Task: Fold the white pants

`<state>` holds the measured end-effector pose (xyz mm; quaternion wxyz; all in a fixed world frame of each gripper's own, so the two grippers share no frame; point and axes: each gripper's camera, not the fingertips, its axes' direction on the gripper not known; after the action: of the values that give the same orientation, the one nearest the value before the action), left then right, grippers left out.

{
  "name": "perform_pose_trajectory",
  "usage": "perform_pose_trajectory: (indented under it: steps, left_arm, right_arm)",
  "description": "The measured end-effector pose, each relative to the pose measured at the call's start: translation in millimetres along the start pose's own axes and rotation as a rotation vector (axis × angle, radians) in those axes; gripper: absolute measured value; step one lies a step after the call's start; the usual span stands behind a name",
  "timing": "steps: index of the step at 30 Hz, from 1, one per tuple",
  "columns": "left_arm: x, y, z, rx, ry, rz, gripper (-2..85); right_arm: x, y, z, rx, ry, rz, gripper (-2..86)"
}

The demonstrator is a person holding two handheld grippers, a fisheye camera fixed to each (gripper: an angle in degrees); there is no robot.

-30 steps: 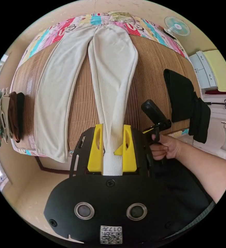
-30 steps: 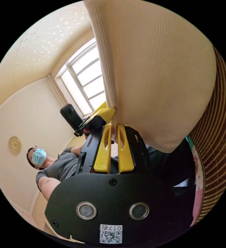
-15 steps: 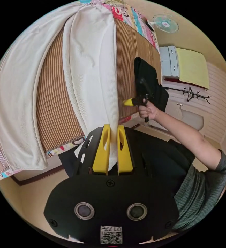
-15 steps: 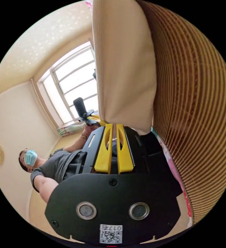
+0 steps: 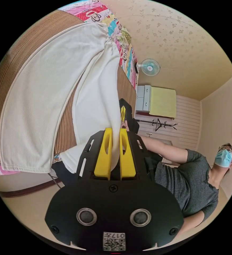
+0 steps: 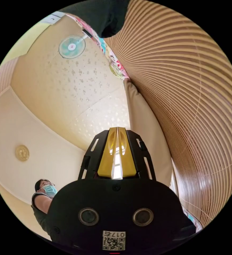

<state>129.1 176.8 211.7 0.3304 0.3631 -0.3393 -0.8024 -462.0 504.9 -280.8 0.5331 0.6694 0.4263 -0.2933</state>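
Observation:
The white pants [image 5: 41, 106] lie on a bed's bamboo mat [image 5: 20, 53]. One leg rests flat at the left of the left gripper view. The other leg [image 5: 97, 101] is lifted off the mat, and my left gripper [image 5: 114, 130] is shut on its cloth near the hem. The other gripper's yellow jaw [image 5: 123, 113] shows at the edge of that same leg, just beyond mine. In the right gripper view my right gripper [image 6: 117, 129] has its jaws together, with the raised leg [image 6: 147, 138] stretched taut from the waist end down past its tips.
A cartoon-patterned sheet [image 5: 94, 13] borders the mat [image 6: 195, 106]. A black garment [image 6: 105, 16] lies on the mat's far part. A wall fan [image 5: 149, 67], a cabinet [image 5: 144, 98] and a coat rack [image 5: 157, 123] stand beyond. The person [image 5: 195, 180] stands beside the bed.
Both grippers have swung and rolled while holding the leg, lifting it off the mat toward the other leg. The left jaws have closed tighter on the cloth. Both views have turned toward the ceiling.

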Motion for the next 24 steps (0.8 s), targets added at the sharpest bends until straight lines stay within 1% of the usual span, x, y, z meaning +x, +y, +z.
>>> perform_pose_trajectory:
  steps: [2,6,9,13,15,16,17,18,19,20,24]
  left_arm:
    - [-2,4,-5,-0.010,-0.014,-0.026,5.0]
    - [2,11,-1,-0.073,-0.011,-0.025,5.0]
    - [2,18,3,-0.112,0.034,-0.042,5.1]
    - [9,31,-1,-0.137,0.066,-0.030,5.1]
    - [9,35,-7,-0.127,0.101,-0.054,5.1]
    - [9,39,-11,-0.111,0.143,-0.077,5.1]
    - [9,40,-12,-0.105,0.162,-0.087,5.1]
    - [11,43,-14,-0.097,0.193,-0.100,5.1]
    - [13,45,-17,-0.094,0.208,-0.102,5.1]
    - [15,46,-18,-0.093,0.212,-0.102,5.1]
    - [21,56,-28,-0.083,0.275,-0.105,5.1]
  right_arm:
    - [38,1,3,0.082,-0.031,0.020,1.2]
    - [94,-24,17,0.108,-0.038,0.092,2.2]
    - [105,-74,53,0.093,0.107,0.043,3.2]
    - [110,-160,136,-0.051,0.222,-0.055,6.1]
    - [108,-193,172,-0.109,0.316,-0.113,7.4]
    - [108,-213,192,-0.127,0.403,-0.142,8.2]
    - [105,-231,211,-0.113,0.530,-0.181,9.0]
    - [103,-237,220,-0.086,0.606,-0.202,9.3]
    - [99,-247,235,-0.032,0.730,-0.255,10.0]
    - [101,-258,249,-0.008,0.784,-0.299,10.6]
    - [140,-294,267,0.015,0.829,-0.331,13.2]
